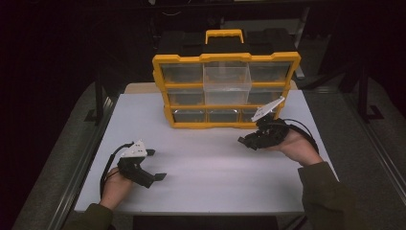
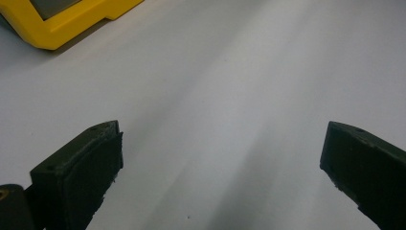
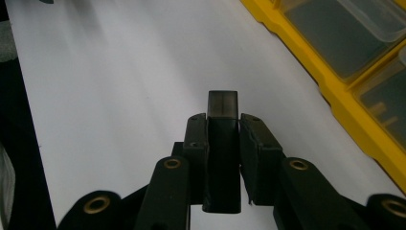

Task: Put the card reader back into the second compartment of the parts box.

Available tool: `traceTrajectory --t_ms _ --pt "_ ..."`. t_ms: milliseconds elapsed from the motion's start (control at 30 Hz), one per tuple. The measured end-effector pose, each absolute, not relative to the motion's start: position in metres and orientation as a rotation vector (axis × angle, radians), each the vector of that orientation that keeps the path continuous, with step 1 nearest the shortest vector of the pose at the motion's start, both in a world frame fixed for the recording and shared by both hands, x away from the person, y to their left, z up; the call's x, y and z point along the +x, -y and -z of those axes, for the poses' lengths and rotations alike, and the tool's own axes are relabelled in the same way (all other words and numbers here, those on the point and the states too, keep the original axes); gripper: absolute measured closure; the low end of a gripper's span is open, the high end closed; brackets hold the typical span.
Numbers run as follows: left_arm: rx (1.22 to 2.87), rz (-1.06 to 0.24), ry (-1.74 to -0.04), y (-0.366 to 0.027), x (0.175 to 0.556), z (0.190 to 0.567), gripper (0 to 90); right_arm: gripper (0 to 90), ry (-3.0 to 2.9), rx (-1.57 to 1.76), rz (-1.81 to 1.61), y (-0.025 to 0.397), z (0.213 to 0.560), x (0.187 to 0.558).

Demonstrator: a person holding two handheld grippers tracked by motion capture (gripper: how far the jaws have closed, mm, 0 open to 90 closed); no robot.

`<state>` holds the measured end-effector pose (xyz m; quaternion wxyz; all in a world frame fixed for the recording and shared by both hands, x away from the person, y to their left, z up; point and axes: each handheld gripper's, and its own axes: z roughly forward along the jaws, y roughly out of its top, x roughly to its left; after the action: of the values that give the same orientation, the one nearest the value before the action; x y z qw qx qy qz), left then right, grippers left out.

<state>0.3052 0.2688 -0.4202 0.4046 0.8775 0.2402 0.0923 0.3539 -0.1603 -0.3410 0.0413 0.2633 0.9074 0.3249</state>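
Note:
A yellow-and-black organizer case (image 1: 225, 57) stands upright at the back of the white table (image 1: 210, 182), and one clear middle drawer (image 1: 226, 79) is pulled out toward me. My right gripper (image 1: 242, 140) hovers just in front of the case's lower right, shut on a small dark rectangular block (image 3: 222, 108) that sticks out past its fingertips (image 3: 196, 127). The case's yellow frame (image 3: 335, 81) and its clear drawers run along the right in the right gripper view. My left gripper (image 1: 156, 164) is at the front left, open with nothing between the jaws; its pads (image 2: 95, 158) stand wide apart above bare table.
A yellow corner of the case (image 2: 62, 24) shows at the top left in the left gripper view. Grey floor strips and dark frame rails (image 1: 95, 96) flank the table. A person's sleeves (image 1: 325, 191) come in from the bottom edge.

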Motion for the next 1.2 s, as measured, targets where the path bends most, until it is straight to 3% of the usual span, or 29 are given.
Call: traceTrajectory --t_ms 1200 --pt "2.217 -0.226 -0.608 -0.267 0.305 0.421 0.4 72.5 -2.663 0.821 -1.057 0.196 0.241 0.365"
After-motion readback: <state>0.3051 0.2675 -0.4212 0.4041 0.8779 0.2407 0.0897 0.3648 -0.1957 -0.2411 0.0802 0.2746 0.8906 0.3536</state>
